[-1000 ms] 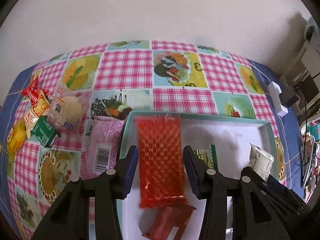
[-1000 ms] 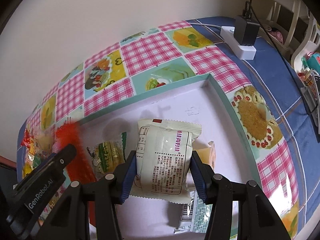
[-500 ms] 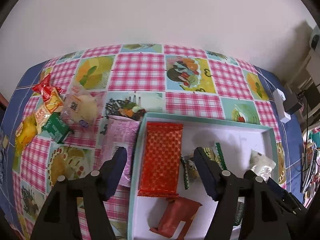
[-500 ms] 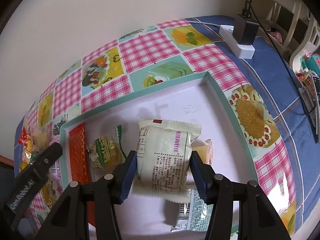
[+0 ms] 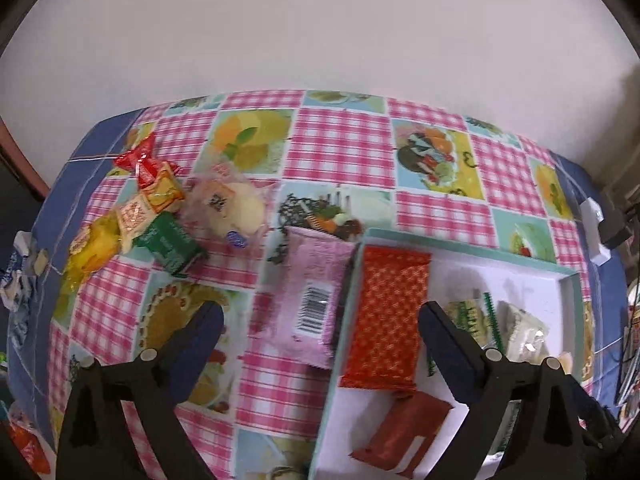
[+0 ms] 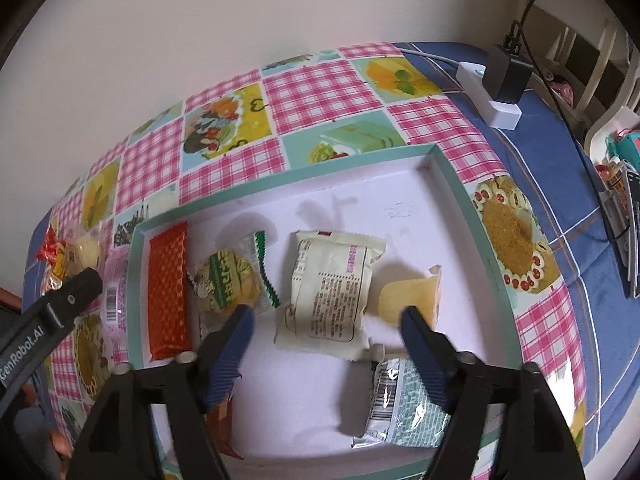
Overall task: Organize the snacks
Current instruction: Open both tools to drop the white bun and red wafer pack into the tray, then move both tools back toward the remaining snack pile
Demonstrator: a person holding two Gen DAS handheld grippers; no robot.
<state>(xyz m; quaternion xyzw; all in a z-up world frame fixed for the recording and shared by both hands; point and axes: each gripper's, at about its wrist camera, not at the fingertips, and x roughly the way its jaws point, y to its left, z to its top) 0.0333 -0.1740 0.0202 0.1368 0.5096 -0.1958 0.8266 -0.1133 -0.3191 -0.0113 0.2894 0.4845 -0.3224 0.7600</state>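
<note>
The left gripper (image 5: 320, 316) has its jaws opening wide, clamping nothing; between them lie the pink packet (image 5: 314, 298) on the tablecloth (image 5: 340, 148) and the red packet (image 5: 388, 316) just inside the tray (image 5: 568, 276) at its 9 o'clock edge. The right gripper (image 6: 324, 320) is also opening, its fingers clear of the cream packet (image 6: 332, 292) lying flat mid-tray. A green round snack (image 6: 228, 284) sits at that packet's 9 o'clock, a yellow piece (image 6: 412, 296) at 3, a teal packet (image 6: 404, 404) at 5. Loose snacks (image 5: 156, 216) are heaped at the cloth's 9 o'clock side.
</note>
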